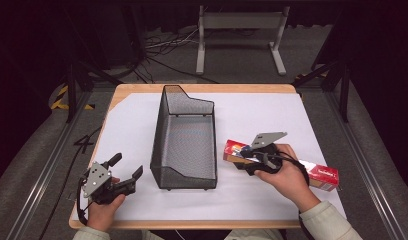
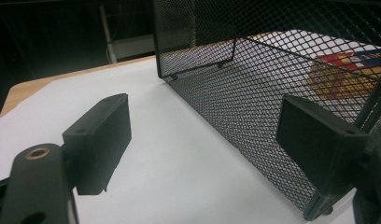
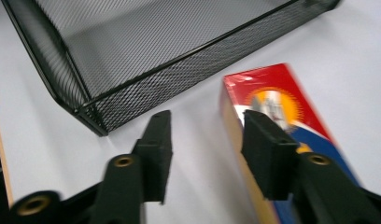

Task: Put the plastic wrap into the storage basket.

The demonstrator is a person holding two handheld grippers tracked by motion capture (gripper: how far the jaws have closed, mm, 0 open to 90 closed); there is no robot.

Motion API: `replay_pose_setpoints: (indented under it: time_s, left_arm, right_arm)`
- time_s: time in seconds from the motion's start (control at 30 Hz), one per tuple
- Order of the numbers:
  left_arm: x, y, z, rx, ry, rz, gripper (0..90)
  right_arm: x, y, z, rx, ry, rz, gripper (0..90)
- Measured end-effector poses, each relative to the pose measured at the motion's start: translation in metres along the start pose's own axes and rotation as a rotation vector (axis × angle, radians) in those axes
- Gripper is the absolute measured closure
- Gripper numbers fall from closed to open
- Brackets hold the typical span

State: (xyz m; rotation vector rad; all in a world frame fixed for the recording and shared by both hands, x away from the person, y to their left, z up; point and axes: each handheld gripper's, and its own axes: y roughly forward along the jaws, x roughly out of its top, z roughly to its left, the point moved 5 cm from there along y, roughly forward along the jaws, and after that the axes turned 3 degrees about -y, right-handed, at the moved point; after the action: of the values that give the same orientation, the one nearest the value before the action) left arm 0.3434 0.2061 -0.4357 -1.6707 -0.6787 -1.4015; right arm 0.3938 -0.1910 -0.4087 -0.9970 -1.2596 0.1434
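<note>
A black wire-mesh basket stands lengthwise in the middle of the white-covered table. To its right lies a long red and blue box, its near end toward the basket. My right gripper hovers over that end, held in a hand. In the right gripper view the right gripper has its jaws apart: one sits above the box, the other over bare table, neither pressing. The basket's corner lies just ahead. My left gripper is open at the front left, beside the basket wall, nothing between its fingers.
A grey metal stand and loose cables lie on the floor beyond the table. The wooden table edge shows at the back. White surface stretches left of the basket and behind the box.
</note>
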Motion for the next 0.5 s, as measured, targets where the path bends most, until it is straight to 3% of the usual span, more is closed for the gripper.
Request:
replay_pose_setpoints:
  time_s: [0.13, 0.23, 0.5]
  left_arm:
    - [0.001, 0.003, -0.001, -0.004, -0.001, -0.001, 18.9]
    - [0.000, 0.004, -0.001, -0.006, 0.003, 0.004, 18.9]
    - [0.000, 0.004, -0.001, -0.004, 0.001, 0.004, 18.9]
  right_arm:
    - [-0.005, -0.025, -0.012, -0.065, 0.041, -0.072, 36.8]
    - [-0.009, -0.039, -0.018, -0.099, 0.071, -0.119, 34.4]
    - [-0.024, -0.062, -0.038, -0.144, 0.089, -0.111, 26.8]
